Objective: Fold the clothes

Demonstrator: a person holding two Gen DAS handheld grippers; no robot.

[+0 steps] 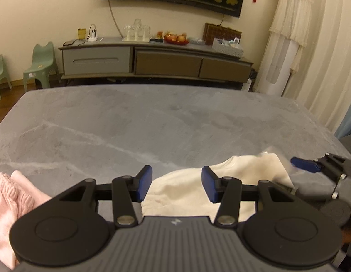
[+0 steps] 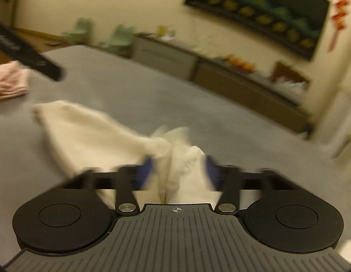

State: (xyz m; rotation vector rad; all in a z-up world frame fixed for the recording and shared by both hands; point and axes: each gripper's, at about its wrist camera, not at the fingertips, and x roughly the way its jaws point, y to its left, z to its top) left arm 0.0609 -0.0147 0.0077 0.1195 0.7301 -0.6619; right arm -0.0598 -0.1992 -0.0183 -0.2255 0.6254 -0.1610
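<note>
Cloth [image 2: 89, 133], cream and rumpled, lay on the grey table [image 1: 130, 117] at about five o'clock in the left wrist view, one end bunched between the right gripper's [image 2: 178, 172] pads. That view was smeared; the jaws stood wide, so whether they pinched the bunch could not be told. The left gripper [image 1: 176, 182] hung released above the cloth's near edge, probably waiting to take a corner. A pink garment [image 1: 7, 195] sat aside at eight o'clock, seemingly done.
</note>
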